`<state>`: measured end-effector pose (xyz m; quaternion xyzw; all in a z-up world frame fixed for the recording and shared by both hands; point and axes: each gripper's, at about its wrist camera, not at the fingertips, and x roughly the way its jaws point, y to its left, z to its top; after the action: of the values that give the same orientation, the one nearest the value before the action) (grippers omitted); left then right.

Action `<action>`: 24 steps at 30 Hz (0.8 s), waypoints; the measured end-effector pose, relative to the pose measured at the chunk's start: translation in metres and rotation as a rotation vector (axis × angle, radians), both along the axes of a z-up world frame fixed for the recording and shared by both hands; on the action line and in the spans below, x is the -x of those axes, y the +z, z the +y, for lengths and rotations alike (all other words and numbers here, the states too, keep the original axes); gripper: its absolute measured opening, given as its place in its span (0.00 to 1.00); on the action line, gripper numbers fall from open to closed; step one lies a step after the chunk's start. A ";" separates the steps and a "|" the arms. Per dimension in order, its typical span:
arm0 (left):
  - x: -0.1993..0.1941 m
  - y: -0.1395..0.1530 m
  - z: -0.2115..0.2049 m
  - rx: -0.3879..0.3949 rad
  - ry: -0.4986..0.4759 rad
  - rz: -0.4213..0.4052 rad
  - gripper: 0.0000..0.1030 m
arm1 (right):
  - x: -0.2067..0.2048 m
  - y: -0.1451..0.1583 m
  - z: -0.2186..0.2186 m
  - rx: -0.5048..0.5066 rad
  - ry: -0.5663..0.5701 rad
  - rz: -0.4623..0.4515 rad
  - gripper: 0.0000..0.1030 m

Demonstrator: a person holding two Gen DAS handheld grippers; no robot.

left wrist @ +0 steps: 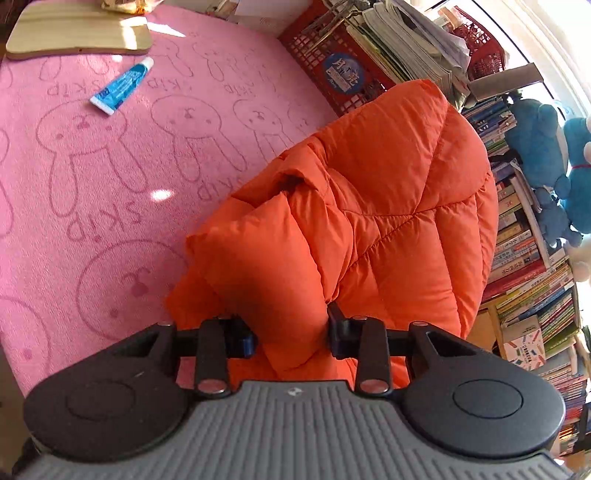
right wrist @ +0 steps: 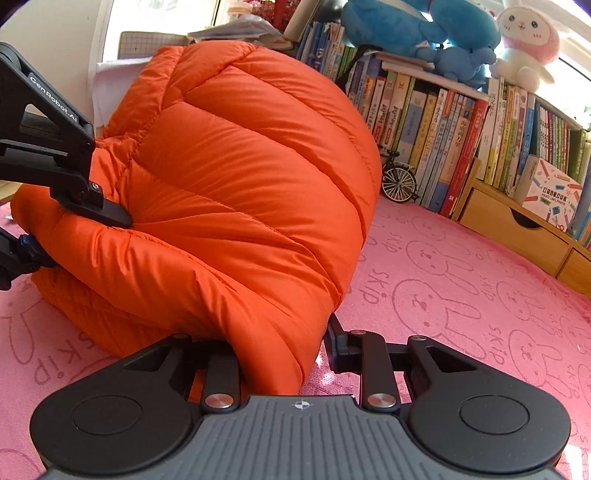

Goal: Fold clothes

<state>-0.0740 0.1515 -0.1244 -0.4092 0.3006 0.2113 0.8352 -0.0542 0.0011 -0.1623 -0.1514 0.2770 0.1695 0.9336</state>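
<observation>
Pink blanket [left wrist: 92, 184] | both tools grip orange jacket [left wrist: 369, 221] | tube [left wrist: 122, 86] left view only

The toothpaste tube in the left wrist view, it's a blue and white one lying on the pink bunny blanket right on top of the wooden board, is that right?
Not quite. The blue and white toothpaste tube does lie on the pink bunny blanket, but it is not on the wooden board; it lies apart from it, on the blanket just below the board's edge. The left wrist view shows the gap.
</observation>
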 end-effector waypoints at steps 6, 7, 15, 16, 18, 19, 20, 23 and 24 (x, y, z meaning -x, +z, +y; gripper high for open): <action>0.008 -0.003 0.002 -0.262 -0.011 0.055 0.49 | 0.003 -0.003 0.001 0.039 0.021 -0.012 0.27; 0.010 -0.005 0.003 -0.311 -0.003 0.067 0.51 | 0.004 -0.003 0.002 0.044 0.023 -0.016 0.27; 0.036 0.008 0.057 -0.081 0.055 -0.040 0.44 | 0.014 0.009 0.006 0.058 0.108 -0.088 0.24; 0.042 0.012 0.056 -0.019 0.038 -0.074 0.44 | 0.012 0.012 0.004 0.041 0.097 -0.081 0.23; 0.056 0.020 0.052 0.101 -0.003 -0.140 0.47 | 0.008 0.017 0.001 0.007 0.073 -0.067 0.21; 0.062 0.024 0.050 0.161 -0.023 -0.173 0.49 | 0.006 0.020 -0.001 -0.009 0.065 -0.062 0.21; 0.066 0.022 0.045 0.236 -0.047 -0.194 0.53 | 0.005 0.022 -0.002 -0.025 0.058 -0.059 0.21; 0.067 0.011 0.029 0.439 -0.118 -0.226 0.58 | 0.004 0.028 -0.006 -0.067 0.053 -0.056 0.21; 0.062 0.005 0.020 0.485 -0.138 -0.230 0.59 | 0.004 0.028 -0.006 -0.073 0.054 -0.057 0.21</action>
<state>-0.1363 0.1716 -0.1190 -0.5971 0.2729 0.0282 0.7538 -0.0586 -0.0051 -0.1340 -0.1295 0.2397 0.2000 0.9412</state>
